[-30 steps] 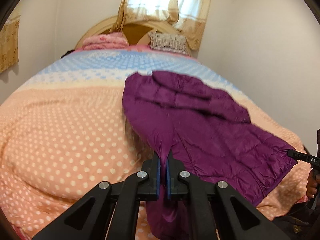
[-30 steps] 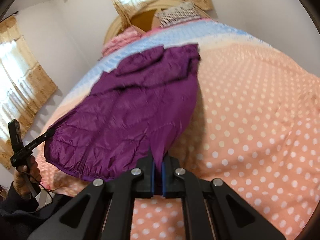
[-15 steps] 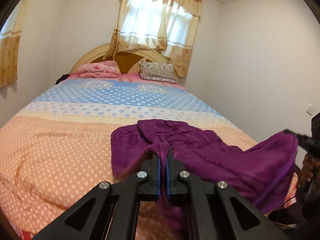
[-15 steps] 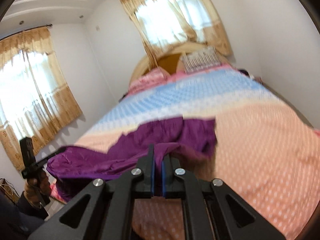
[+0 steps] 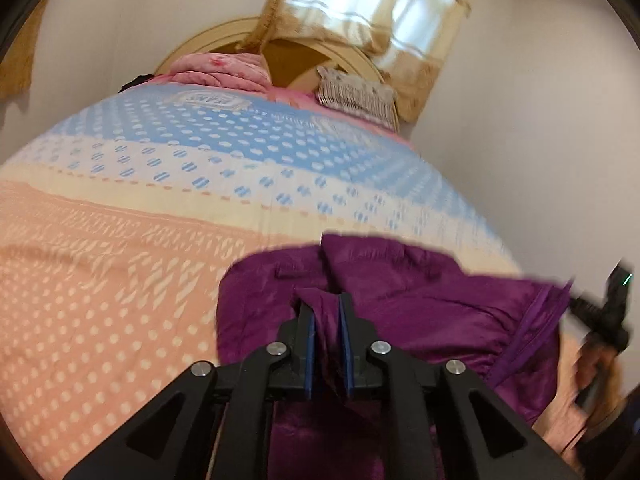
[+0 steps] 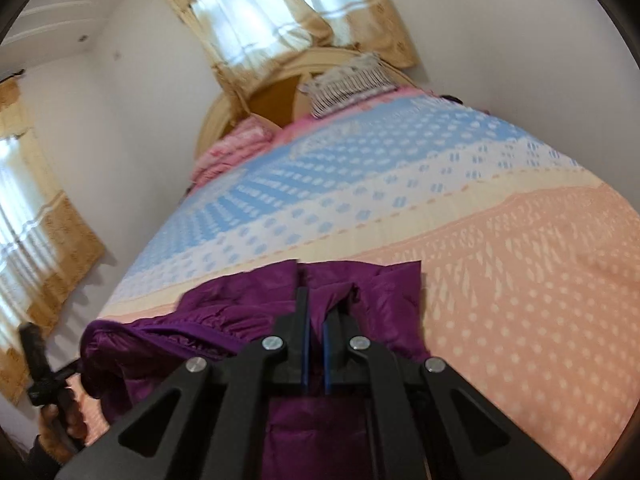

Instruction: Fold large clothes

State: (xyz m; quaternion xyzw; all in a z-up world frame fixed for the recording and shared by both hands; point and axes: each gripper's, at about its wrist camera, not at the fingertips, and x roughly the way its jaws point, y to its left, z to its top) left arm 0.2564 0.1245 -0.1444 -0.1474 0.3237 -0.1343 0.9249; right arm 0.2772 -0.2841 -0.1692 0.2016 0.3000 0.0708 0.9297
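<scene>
1. Jacket (image 5: 440, 312), a purple quilted one, lies bunched at the near end of the bed (image 5: 120, 280), on the peach dotted part of the cover, its far edge close to the pale band before the blue part.
2. Left gripper (image 5: 325, 312) has a fold of the purple cloth between its blue pads; its jaws are opening, and the pads appear to sit just off the cloth, so the fold looks released or nearly so.
3. Right gripper (image 6: 314, 312) is clenched on another fold of the jacket, with cloth bulging out beside the finger (seen in the right wrist view).
4. Risk: with one side let go and the other held, a pull from the right hand could drag the jacket askew and undo the fold; the slippery shell would help it slide.
5. Risk: cloth may cling to the left pads as they part, so the layer could lift when that hand draws away.
6. Risk: part of the jacket lies near the bed's edge and could slip off.
7. Containers: none in view; pillows (image 5: 356, 96) and a pink blanket (image 5: 224, 70) sit by the headboard, well apart from the jacket.
</scene>
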